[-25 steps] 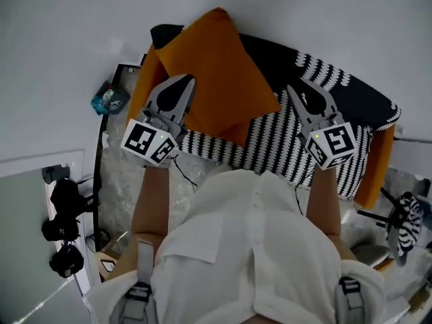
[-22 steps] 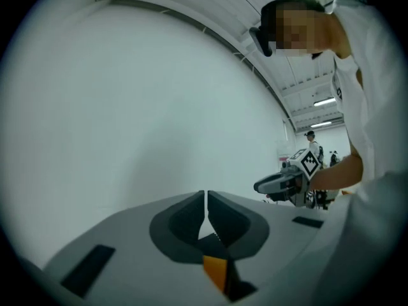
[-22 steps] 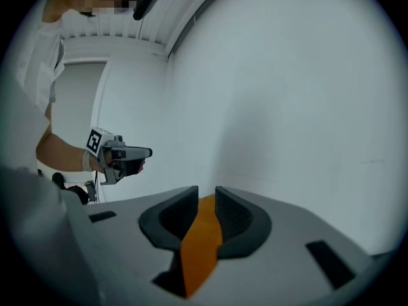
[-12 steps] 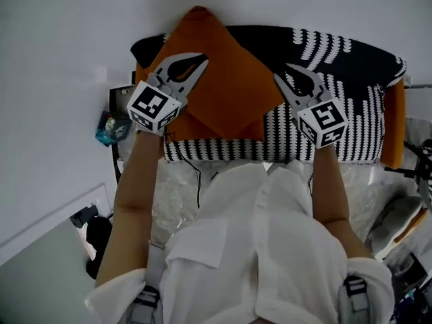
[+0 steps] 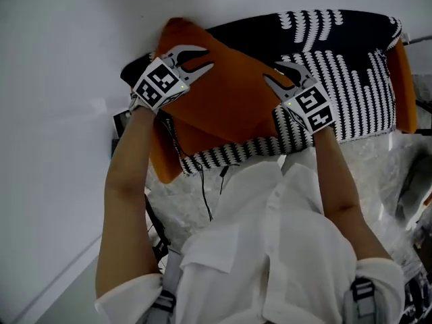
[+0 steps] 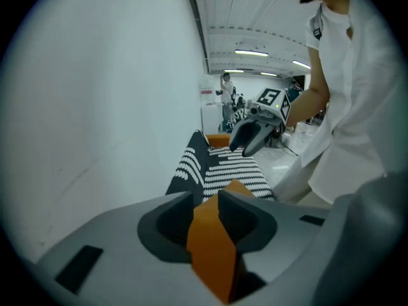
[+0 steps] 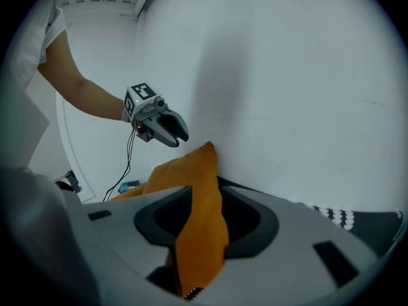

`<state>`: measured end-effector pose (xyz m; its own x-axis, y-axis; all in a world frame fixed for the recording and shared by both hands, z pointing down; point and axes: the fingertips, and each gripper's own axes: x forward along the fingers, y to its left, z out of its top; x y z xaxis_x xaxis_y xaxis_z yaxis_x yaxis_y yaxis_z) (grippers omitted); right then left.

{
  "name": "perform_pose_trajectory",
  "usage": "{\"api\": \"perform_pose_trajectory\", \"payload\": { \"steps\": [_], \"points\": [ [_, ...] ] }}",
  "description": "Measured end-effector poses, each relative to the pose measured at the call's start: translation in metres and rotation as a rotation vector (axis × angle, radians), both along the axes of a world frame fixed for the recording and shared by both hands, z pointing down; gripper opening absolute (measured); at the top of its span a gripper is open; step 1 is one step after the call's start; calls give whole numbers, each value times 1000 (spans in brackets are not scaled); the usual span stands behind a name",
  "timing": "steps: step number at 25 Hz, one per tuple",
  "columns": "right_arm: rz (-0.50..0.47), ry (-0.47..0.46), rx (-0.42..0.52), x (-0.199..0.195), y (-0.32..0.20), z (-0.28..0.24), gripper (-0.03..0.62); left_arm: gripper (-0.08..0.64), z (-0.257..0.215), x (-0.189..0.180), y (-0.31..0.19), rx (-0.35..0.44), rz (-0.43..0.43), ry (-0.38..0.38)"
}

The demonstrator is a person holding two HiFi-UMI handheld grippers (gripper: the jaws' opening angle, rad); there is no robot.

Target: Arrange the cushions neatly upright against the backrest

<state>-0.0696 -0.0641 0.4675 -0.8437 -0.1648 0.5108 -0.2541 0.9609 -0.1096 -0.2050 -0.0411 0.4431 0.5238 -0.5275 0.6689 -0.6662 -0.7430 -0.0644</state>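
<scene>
Release is starting on both sides: a second ago your left claw (image 5: 202, 57) was clamped tight on the edge of the orange cushion (image 5: 229, 100), and now its jaws are opening, with the fabric lying between them but no longer being pinched. Your right claw (image 5: 278, 75) is opening the same way on the opposite edge. The cushion is spanning the gap between the two claws, its far corner reaching past the left claw's tips toward the white wall (image 5: 61, 59), over the sofa's dark backrest (image 5: 270, 32). To my eye you are treating this cushion as placed, so the test is whether it is staying up once the fabric slips free. The head view is looking down too steeply to be telling how upright it stands. The right gripper view is showing that better: the cushion is rising ahead of the right claw to a point against the wall, with the left claw hanging just beside that point. The left gripper view is adding the striped seat (image 5: 351, 93) running away beyond the left claw to an orange shape at the far end, arm or cushion I am not able to tell.
</scene>
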Motion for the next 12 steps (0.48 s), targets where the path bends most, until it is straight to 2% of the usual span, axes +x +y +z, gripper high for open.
{"api": "perform_pose_trajectory", "payload": {
  "steps": [7,12],
  "points": [
    [-19,91,-71,-15,0,46,195,195,55,-11,-18,-155,242,-185],
    [-41,162,-104,-26,6,75,221,219,84,-19,-22,-233,370,-326]
  ]
}}
